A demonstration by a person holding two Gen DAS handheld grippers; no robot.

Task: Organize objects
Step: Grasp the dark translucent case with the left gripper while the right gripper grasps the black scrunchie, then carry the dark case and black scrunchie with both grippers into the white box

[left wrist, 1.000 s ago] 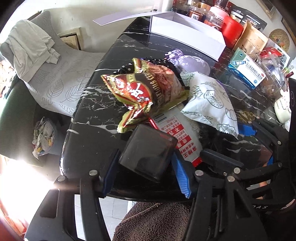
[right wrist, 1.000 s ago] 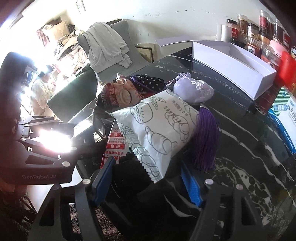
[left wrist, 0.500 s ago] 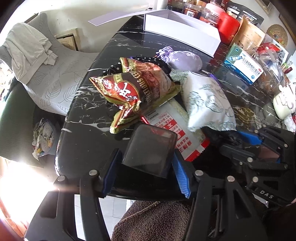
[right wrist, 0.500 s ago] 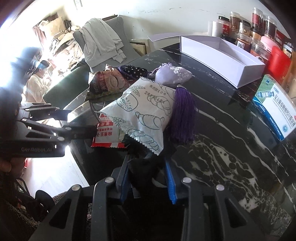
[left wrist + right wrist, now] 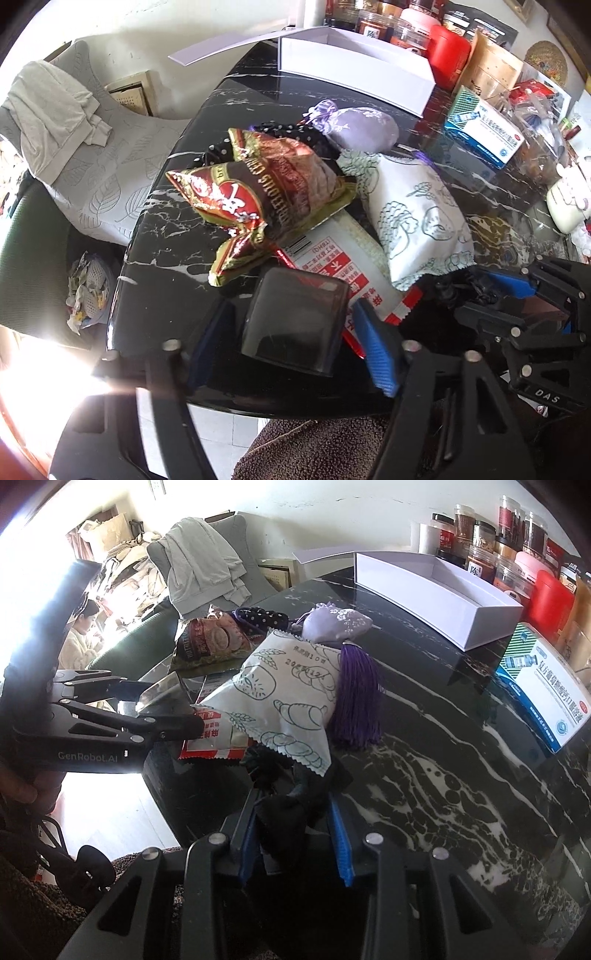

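My left gripper [image 5: 291, 304] hangs over the near edge of the black marble table [image 5: 166, 258]. A dark see-through plastic box [image 5: 295, 317] sits between its blue pads, and the jaws are closing on it. It shows again in the right wrist view, left gripper [image 5: 177, 716] still carrying the box [image 5: 166, 698]. My right gripper [image 5: 293, 801] is shut on a crumpled black cloth item [image 5: 288, 812] just below a white pastry packet [image 5: 284, 694]. Behind lie a red and gold snack bag [image 5: 258, 192], a red and white packet [image 5: 343, 266] and a lilac pouch [image 5: 362, 125] with a purple tassel [image 5: 356, 698].
An open white box [image 5: 354, 74] stands at the far side, with jars and a red canister [image 5: 448, 55] behind it. To the right lies a blue and white medicine box [image 5: 484, 133]. A grey chair with draped cloth [image 5: 55, 110] stands left of the table. A person [image 5: 77, 638] sits far back.
My right gripper's jaws closed from wide apart onto the black cloth item and drew back a little toward the near edge. The left gripper kept the dark box and hardly moved.
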